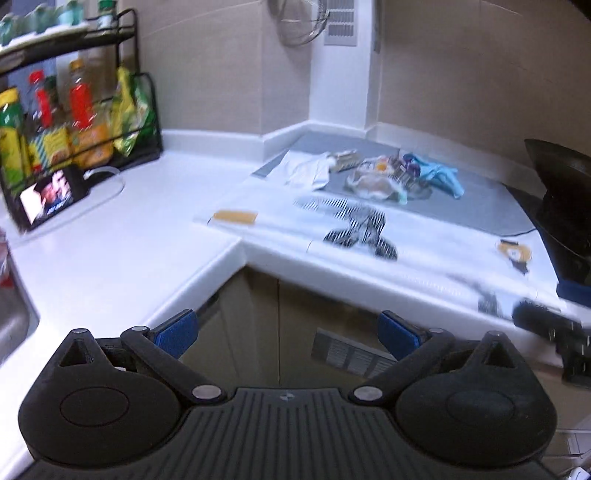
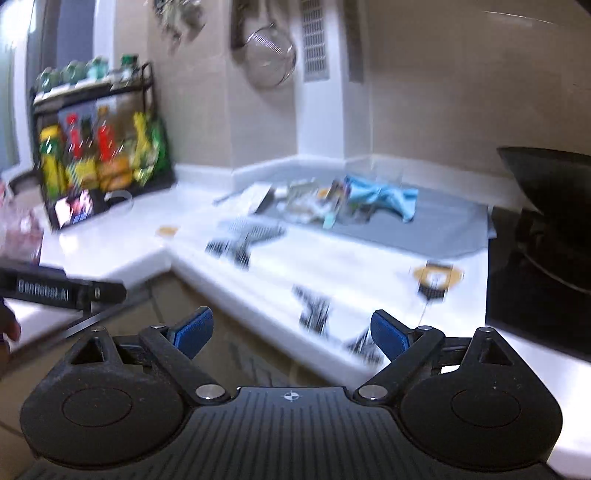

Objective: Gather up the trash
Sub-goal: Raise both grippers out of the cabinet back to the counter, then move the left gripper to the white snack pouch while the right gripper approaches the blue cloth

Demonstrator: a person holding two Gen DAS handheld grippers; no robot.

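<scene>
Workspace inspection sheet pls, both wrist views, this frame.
Surface: white L-shaped counter; grey mat in the corner, patterned white sheet in front.
Job's things: trash pile of wrappers on the mat; crumpled blue piece beside it.
Clutter: black rack of bottles and packets; phone with a lit screen leaning at its foot; black pan at right.
Grippers: left tool open, empty; right tool open, empty; both short of the counter edge.
Cables: white cable by the phone.
Surroundings: tiled wall, hanging strainer, vent, sink edge at left.
</scene>
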